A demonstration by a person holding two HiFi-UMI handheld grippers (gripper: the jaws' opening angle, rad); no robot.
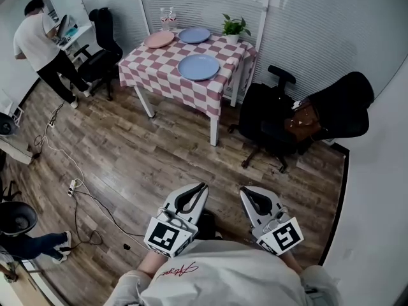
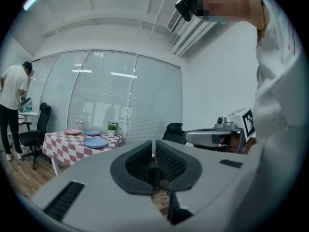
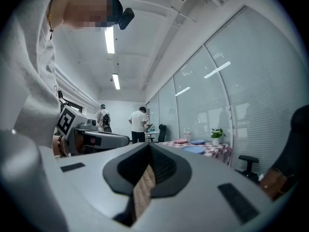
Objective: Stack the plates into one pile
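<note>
Pointing level toward the table, the left gripper and the right gripper sit side by side, close to the operator's torso, at the bottom of the head view.

Left gripper: jaws pressed together, nothing between them.
Right gripper: jaws pressed together, nothing between them. Only floor shows through the slot behind the tips.
Each gripper's marker cube faces up toward the head camera.

The table stands well apart from both grippers, across a stretch of wood floor, against the blinds. A pink-and-white check cloth covers it. Three plates lie on it, none stacked:
- pink plate, at the far left corner;
- far blue plate, just beside the pink plate, on its right;
- near blue plate, alone, nearer the front edge and apart from the other two.

A plant stands at the far right corner. Two glasses stand at the back edge, behind the pink plate.

A black chair with a brown bag on its seat stands right of the table. A second person in a white top stands at a desk at far left, beside a second chair. A cable runs across the floor at left.
</note>
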